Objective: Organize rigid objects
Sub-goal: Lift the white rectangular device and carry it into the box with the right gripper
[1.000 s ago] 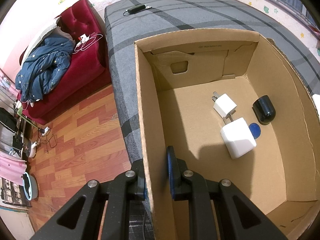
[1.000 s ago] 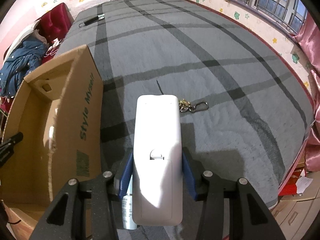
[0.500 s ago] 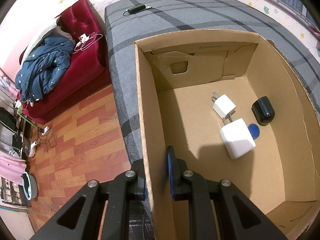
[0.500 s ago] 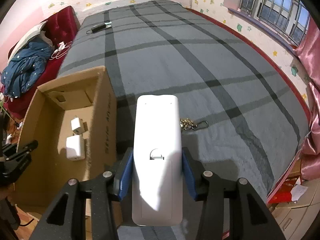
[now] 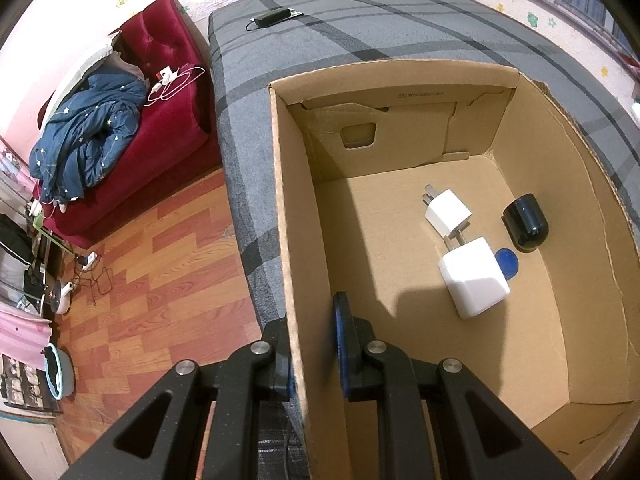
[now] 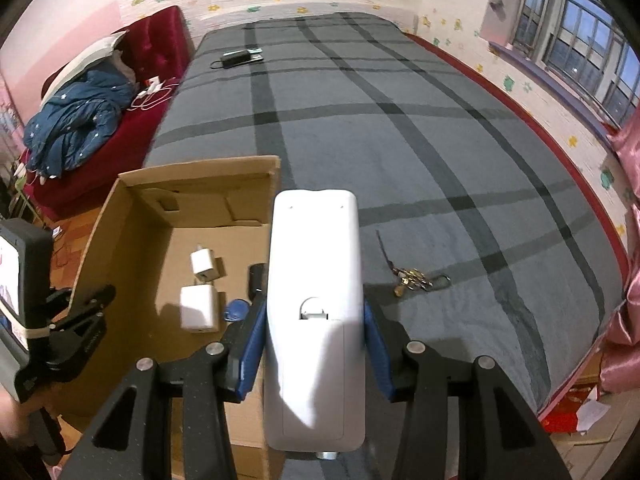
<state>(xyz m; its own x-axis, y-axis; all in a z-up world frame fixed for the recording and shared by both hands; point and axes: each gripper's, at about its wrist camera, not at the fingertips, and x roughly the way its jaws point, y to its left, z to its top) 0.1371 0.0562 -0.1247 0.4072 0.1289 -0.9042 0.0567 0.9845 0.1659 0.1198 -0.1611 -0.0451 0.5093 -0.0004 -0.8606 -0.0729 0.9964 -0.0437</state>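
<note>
Right gripper (image 6: 314,330): blue pads pinch a white remote control (image 6: 314,300) at its long edges, battery-cover side facing the camera, far end pointing away from the fingers.
Right pads (image 6: 251,350): flat against the remote's sides; no gap seen.
Remote position: held in the air above the near right wall of the cardboard box (image 6: 120,216), partly over the box floor, partly over the bed.
Left of right fingers: box interior with a small white plug adapter (image 6: 204,266), a larger white adapter (image 6: 199,307), a blue disc (image 6: 236,309) and a black rounded object (image 6: 256,278) half hidden by the remote.
Right of right fingers: key ring with brass keys and a cord (image 6: 414,280) on the grey plaid bed cover (image 6: 400,120), well apart from the box.
Left gripper (image 5: 316,354): fingers pressed onto the box's left wall (image 5: 288,240), one pad outside, one inside.
Ahead of left fingers: larger adapter (image 5: 474,276) nearest, touching the blue disc (image 5: 507,263); smaller adapter (image 5: 447,213) just beyond it; black object (image 5: 525,222) by the right wall.
Box placement: on the bed, at its edge by the wooden floor (image 5: 152,264).
Far background: black device with cable (image 5: 274,16) at the bed's far end; red sofa (image 5: 168,92) with a blue jacket (image 5: 88,140).
</note>
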